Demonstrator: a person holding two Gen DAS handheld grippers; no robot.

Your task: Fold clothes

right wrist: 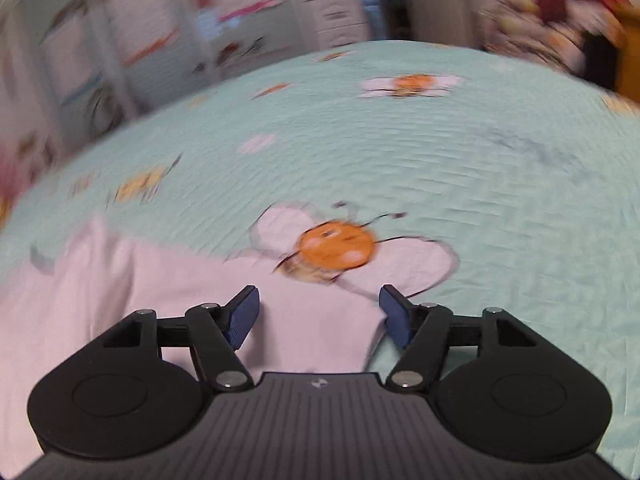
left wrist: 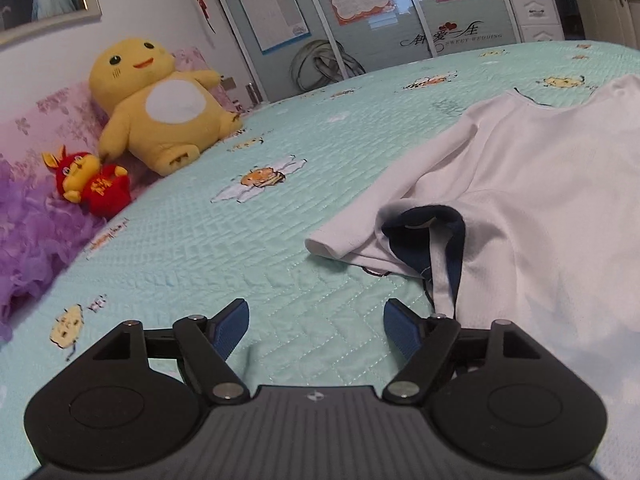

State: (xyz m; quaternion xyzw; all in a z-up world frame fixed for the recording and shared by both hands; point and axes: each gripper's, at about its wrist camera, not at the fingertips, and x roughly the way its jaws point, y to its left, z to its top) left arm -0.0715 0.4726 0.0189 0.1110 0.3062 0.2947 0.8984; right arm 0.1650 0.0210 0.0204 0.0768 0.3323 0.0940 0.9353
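Observation:
A white t-shirt [left wrist: 540,200] with a dark blue collar [left wrist: 436,236] lies on the mint green bedspread [left wrist: 248,248], to the right in the left wrist view. One sleeve [left wrist: 344,236] points left. My left gripper [left wrist: 316,324] is open and empty, just above the bedspread, with the collar just beyond its right finger. In the blurred right wrist view the white shirt [right wrist: 200,292] fills the lower left. My right gripper [right wrist: 318,312] is open and empty over the shirt's edge.
A large yellow plush toy [left wrist: 160,108] and a small red and yellow plush [left wrist: 90,182] sit at the far left by pink pillows [left wrist: 52,120] and purple frills [left wrist: 28,232]. Wardrobe doors [left wrist: 360,12] stand behind the bed. A bee print [right wrist: 336,246] lies ahead of the right gripper.

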